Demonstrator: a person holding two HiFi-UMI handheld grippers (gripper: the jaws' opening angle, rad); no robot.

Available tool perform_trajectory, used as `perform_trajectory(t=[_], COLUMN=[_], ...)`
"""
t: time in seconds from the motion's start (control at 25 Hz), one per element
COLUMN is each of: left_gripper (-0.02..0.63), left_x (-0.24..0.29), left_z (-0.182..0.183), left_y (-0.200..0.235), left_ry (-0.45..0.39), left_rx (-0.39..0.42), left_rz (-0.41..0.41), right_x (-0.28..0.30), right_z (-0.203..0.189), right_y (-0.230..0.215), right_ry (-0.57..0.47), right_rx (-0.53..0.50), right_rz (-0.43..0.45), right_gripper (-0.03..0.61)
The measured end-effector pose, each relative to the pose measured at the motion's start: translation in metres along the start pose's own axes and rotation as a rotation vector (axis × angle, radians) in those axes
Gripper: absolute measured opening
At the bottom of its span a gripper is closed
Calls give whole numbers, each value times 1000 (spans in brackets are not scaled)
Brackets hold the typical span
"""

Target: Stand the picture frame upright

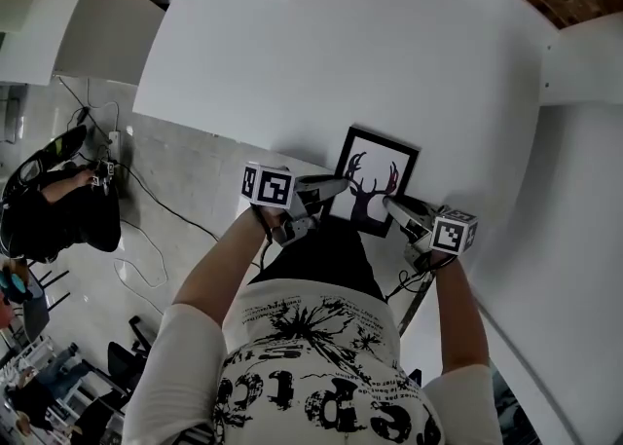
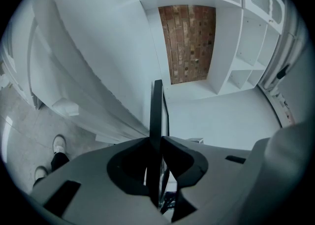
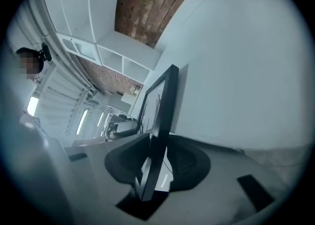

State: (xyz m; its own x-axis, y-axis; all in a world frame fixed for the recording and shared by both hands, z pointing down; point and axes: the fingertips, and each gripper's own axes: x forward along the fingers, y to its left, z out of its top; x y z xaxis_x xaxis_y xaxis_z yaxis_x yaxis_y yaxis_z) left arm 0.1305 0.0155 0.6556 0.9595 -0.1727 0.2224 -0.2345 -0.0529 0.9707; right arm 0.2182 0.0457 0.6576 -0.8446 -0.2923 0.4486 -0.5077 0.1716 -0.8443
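The black picture frame [image 1: 374, 180], with a deer print on white, hangs over the near edge of the white table [image 1: 389, 54], held between both grippers. My left gripper [image 1: 341, 184] grips its left side. In the left gripper view the frame [image 2: 157, 111] stands edge-on and the gripper [image 2: 158, 141] has both pads pressed on it. My right gripper [image 1: 390, 205] grips the lower right side. In the right gripper view the frame [image 3: 166, 102] leans edge-on between that gripper's [image 3: 156, 143] jaws, which touch both of its faces.
White shelving [image 2: 246, 47] with a brick back wall [image 2: 189, 42] stands beyond the table. A seated person [image 1: 58, 209] and cables on the grey floor [image 1: 165, 200] are off to the left. The table's near edge runs just under the frame.
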Motion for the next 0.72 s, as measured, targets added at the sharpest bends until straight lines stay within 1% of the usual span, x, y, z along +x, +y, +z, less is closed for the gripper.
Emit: perform_trajectory(t=[0.12, 0.2, 0.36, 0.44, 0.56, 0.72], left_gripper=[81, 81, 80, 80, 80, 81], left_x=[-2, -7, -25, -38, -54, -71], left_z=[0, 1, -3, 7, 46, 136], left_y=[-3, -12, -44, -58, -75, -97], left_ry=[2, -5, -12, -34, -87, -155], left_rx=[-5, -4, 52, 93, 139, 197], left_rz=[14, 1, -32, -40, -51, -43], right_x=[-1, -3, -10, -6, 9, 39], right_z=[-1, 4, 9, 21, 62, 151], right_y=[2, 11, 47, 64, 88, 112], right_ry=[31, 33, 36, 28, 21, 23], right_rx=[-29, -36, -96, -149, -224, -303], right_rz=[-13, 14, 37, 40, 52, 76], right_gripper=[117, 116, 114, 115, 115, 115])
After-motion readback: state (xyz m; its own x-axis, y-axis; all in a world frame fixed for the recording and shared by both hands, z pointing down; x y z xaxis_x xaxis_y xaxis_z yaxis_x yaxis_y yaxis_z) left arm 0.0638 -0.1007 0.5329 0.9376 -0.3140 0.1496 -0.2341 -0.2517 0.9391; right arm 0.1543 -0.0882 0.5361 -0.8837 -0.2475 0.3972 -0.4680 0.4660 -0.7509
